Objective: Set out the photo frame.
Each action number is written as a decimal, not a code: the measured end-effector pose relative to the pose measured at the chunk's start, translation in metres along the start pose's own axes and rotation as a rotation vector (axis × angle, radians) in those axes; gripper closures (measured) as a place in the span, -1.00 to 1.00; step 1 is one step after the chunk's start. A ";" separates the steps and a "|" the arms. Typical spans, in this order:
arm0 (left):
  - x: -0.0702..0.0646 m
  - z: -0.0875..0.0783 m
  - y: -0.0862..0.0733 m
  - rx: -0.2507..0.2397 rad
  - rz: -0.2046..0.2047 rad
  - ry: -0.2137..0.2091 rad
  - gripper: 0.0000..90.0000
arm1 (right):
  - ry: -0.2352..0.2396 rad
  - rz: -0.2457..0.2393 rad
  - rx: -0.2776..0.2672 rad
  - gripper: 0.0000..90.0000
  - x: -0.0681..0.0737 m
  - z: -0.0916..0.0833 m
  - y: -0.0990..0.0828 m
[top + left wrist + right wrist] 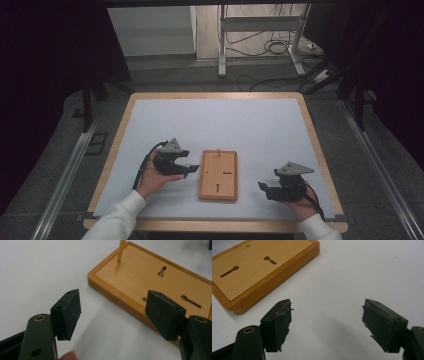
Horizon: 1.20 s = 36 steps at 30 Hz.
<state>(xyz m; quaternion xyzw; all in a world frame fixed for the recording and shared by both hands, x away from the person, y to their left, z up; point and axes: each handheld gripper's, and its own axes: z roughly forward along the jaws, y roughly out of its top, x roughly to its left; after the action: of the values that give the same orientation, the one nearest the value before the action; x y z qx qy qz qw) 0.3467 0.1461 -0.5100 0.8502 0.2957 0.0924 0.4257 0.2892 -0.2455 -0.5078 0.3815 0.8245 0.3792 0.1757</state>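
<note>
A flat wooden board point(218, 175) with keyhole slots lies on the white table top point(215, 125), a thin upright peg point(218, 150) at its far end. My left gripper point(192, 168) hovers just left of the board, open, nothing between its jaws. In the left gripper view the board point(150, 277) and its peg point(121, 251) lie close ahead, the right pad point(163, 313) over the board's near edge. My right gripper point(264, 190) stands open to the right of the board, empty. The right gripper view has the board point(259, 267) at upper left, beyond the gripper point(327, 322).
The table has a wooden rim point(320, 150) around the white surface. Beyond its far edge are a metal stand point(222, 45) and cables point(270, 47) on the floor. Dark curtains hang on both sides. A white sleeve point(117, 217) enters at bottom left.
</note>
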 end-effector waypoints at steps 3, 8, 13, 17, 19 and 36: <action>-0.001 0.005 0.007 -0.011 0.001 -0.006 -0.39 | -0.002 -0.002 -0.002 -0.48 0.004 -0.002 -0.001; -0.002 0.013 0.016 -0.027 0.016 -0.021 -0.39 | -0.007 -0.019 0.000 -0.48 0.009 -0.004 -0.003; -0.002 0.023 0.020 -0.018 0.027 -0.030 -0.39 | -0.015 -0.040 -0.001 -0.48 0.011 -0.004 -0.002; -0.002 0.027 0.023 -0.017 0.034 -0.027 -0.39 | -0.026 -0.041 -0.017 -0.48 0.010 -0.004 -0.002; -0.002 0.028 0.024 -0.017 0.041 -0.031 -0.39 | -0.030 -0.041 -0.020 -0.48 0.010 -0.004 -0.002; -0.013 0.055 0.037 -0.010 0.086 -0.054 -0.36 | -0.045 -0.066 -0.016 -0.48 0.010 0.000 -0.003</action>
<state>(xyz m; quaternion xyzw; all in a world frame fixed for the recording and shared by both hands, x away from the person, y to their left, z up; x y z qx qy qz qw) 0.3746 0.0846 -0.5146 0.8621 0.2468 0.0892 0.4335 0.2807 -0.2394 -0.5102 0.3611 0.8295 0.3708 0.2099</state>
